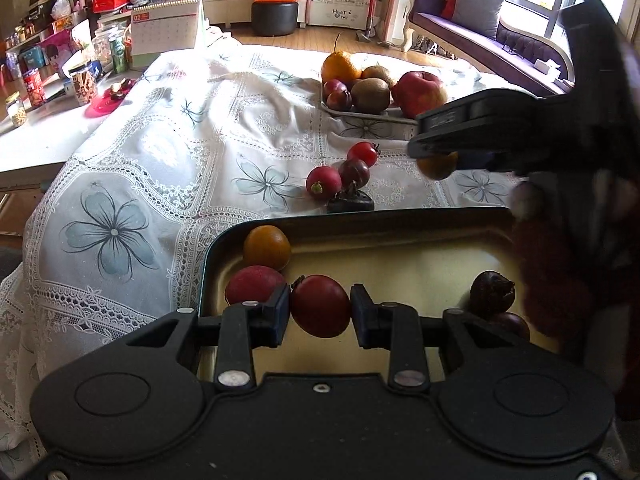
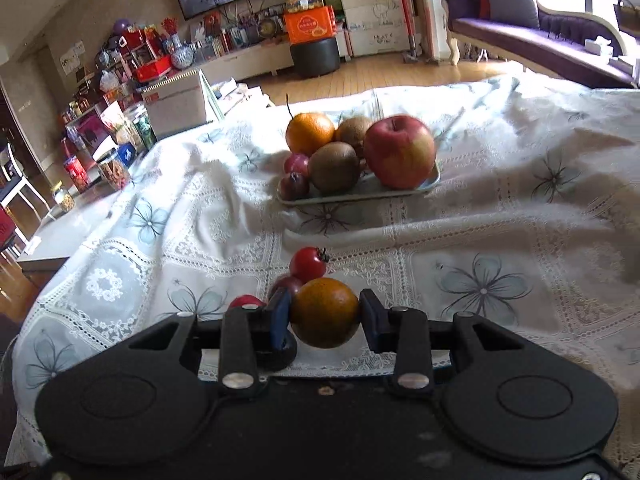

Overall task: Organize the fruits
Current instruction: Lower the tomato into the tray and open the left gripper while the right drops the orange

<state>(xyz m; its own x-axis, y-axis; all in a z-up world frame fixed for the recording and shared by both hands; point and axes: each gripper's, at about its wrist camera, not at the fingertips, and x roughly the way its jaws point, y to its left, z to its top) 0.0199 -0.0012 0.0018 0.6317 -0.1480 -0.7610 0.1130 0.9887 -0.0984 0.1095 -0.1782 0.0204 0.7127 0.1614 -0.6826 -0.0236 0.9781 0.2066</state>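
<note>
Left gripper (image 1: 320,311) pinches a red tomato (image 1: 320,306) low over the tin tray (image 1: 360,224), likely for drop-off. Right gripper (image 2: 325,314) clamps a small orange (image 2: 325,312) above the tablecloth (image 2: 500,220), probably tray-bound too.

In the left wrist view, the right gripper (image 1: 436,148) covers most of the small orange (image 1: 437,166) it carries, and a blurred dark red sleeve (image 1: 560,276) hides the metal tray's (image 1: 360,222) right end. In the right wrist view, a red fruit (image 2: 246,301) and a dark purple fruit (image 2: 289,283) lie half hidden behind the gripper's left finger (image 2: 280,312), and a dark object (image 2: 280,354) beneath it cannot be identified.
</note>
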